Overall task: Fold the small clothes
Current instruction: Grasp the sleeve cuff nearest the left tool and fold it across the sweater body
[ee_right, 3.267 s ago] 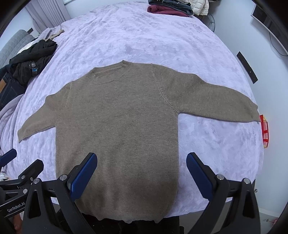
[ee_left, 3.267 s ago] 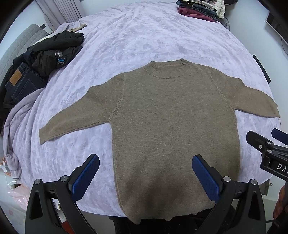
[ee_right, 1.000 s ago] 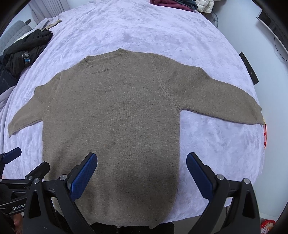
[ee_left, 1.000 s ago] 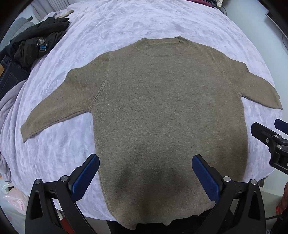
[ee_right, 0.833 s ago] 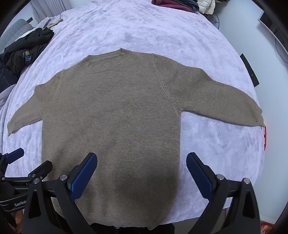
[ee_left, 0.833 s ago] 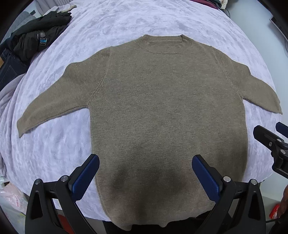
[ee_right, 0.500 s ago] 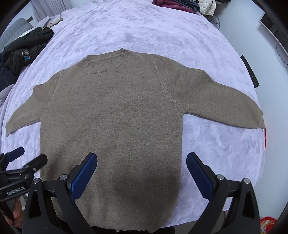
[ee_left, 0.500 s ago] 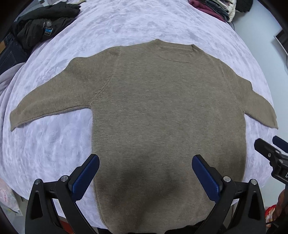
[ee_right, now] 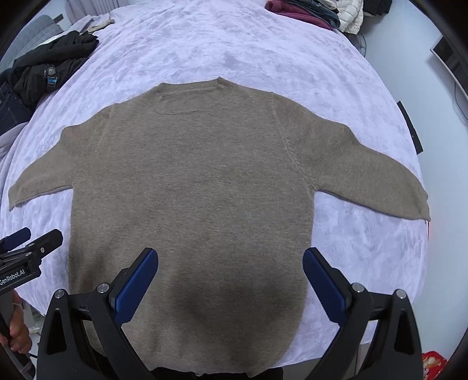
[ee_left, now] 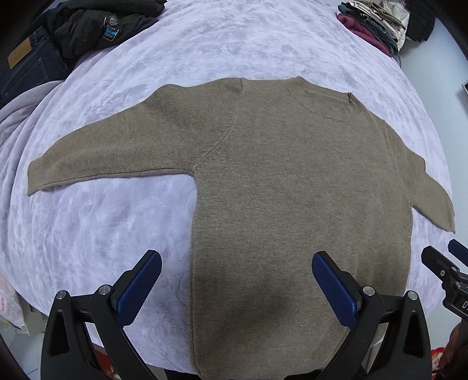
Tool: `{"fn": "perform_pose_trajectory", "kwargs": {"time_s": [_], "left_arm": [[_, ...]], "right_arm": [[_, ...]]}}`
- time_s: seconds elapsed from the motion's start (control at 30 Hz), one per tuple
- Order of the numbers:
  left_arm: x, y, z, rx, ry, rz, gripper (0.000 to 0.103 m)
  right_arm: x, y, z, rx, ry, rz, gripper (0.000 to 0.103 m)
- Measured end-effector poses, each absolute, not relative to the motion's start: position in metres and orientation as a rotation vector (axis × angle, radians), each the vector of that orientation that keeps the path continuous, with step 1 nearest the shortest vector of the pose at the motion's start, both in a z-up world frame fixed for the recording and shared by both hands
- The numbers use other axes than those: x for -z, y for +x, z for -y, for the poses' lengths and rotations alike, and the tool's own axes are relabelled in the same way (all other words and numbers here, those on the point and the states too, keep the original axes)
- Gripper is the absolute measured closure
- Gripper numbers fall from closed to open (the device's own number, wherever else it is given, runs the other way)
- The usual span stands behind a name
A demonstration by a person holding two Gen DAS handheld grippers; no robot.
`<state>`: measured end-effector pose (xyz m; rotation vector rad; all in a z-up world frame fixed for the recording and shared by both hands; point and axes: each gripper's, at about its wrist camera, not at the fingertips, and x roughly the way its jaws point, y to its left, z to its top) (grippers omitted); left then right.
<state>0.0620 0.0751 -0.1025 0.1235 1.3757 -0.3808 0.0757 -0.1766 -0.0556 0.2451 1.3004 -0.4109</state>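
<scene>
A brown knit sweater [ee_left: 292, 190] lies flat on a lavender bedspread [ee_left: 87, 233], sleeves spread, collar at the far side. It also shows in the right wrist view [ee_right: 190, 190]. My left gripper [ee_left: 237, 280] is open and empty above the sweater's lower left side edge. My right gripper [ee_right: 231, 274] is open and empty above the sweater's lower body near the hem. The right gripper's tip shows at the right edge of the left wrist view [ee_left: 447, 269]. The left gripper's tip shows at the left edge of the right wrist view [ee_right: 32, 242].
A pile of black clothes and jeans [ee_left: 73, 35] lies at the bed's far left, also in the right wrist view [ee_right: 44, 70]. A stack of folded clothes [ee_left: 377, 20] sits at the far right corner. The bed's near edge runs just below the sweater's hem.
The left gripper has swung to the left, so the sweater's left sleeve and side edge now sit in front of it. The right gripper has barely moved. Both stay open.
</scene>
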Motion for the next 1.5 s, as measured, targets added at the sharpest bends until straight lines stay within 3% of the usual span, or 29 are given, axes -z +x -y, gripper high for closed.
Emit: {"fn": "perform_pose_trajectory", "kwargs": {"time_s": [0.33, 0.6, 0.8, 0.9, 0.97, 1.0, 1.03, 1.1, 1.3, 1.5], "left_arm": [[0.112, 0.128, -0.197, 0.295, -0.309, -1.298, 0.0], [0.19, 0.195, -0.331, 0.072, -0.627, -1.267, 0.0], [0.231, 0.226, -0.359, 0.034, -0.77, -1.209, 0.0], [0.225, 0.237, -0.349, 0.025, -0.674, -1.179, 0.0], [0.214, 0.241, -0.336, 0.026, -0.565, -1.143, 0.01], [0.21, 0.243, -0.335, 0.033, -0.528, -1.14, 0.03], [0.21, 0.246, -0.331, 0.034, -0.487, -1.156, 0.062], [0.22, 0.253, -0.32, 0.003, -0.394, -1.224, 0.094], [0.178, 0.245, -0.29, 0.057, -0.312, -1.117, 0.094], [0.098, 0.224, -0.181, 0.31, -0.169, -0.976, 0.094]], "right_arm": [[0.054, 0.104, 0.123, 0.273, 0.209, -1.287, 0.003], [0.078, 0.116, 0.078, 0.203, 0.197, -1.334, 0.003], [0.116, 0.118, 0.053, 0.169, 0.241, -1.394, 0.003], [0.129, 0.12, 0.042, 0.142, 0.229, -1.422, 0.003], [0.134, 0.12, 0.038, 0.138, 0.22, -1.429, 0.003], [0.136, 0.12, 0.038, 0.135, 0.222, -1.431, 0.003], [0.137, 0.119, 0.038, 0.133, 0.228, -1.43, 0.003], [0.138, 0.117, 0.041, 0.127, 0.243, -1.421, 0.003], [0.147, 0.103, 0.067, 0.16, 0.366, -1.38, 0.003], [0.147, 0.079, 0.106, 0.184, 0.434, -1.305, 0.003]]}}
